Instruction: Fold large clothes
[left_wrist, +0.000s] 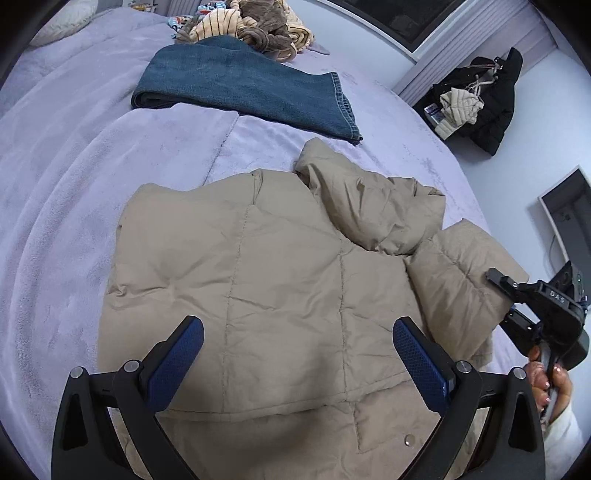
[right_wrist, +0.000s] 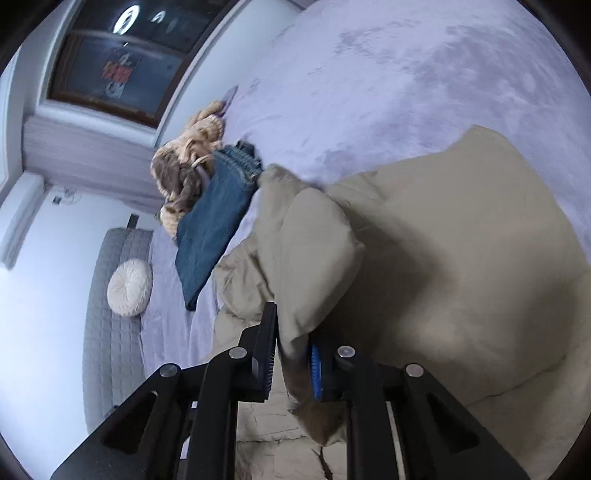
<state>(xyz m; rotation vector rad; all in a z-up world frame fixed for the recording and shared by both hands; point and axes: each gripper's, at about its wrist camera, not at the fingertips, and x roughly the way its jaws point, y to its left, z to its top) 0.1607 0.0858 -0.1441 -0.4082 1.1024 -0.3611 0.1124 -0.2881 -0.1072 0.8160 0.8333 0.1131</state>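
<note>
The lilac bed carries everything, and my beige puffer jacket lies on it back-up, just this side of the folded jeans, with one side apparently turned in already. My left gripper hovers over the jacket's hem with its fingers spread and empty. My right gripper is clamped on the sleeve at the jacket's right edge, so I judge the folding about half done: that sleeve and the final fold remain.

Bed: covered by a lavender plush blanket. Grey quilted headboard at the bed's head end, round cream cushion resting against it. Dark window in a white frame on the pale wall beyond the bed; round lamp reflection in its glass. Black coat hanging beside the bed
</note>
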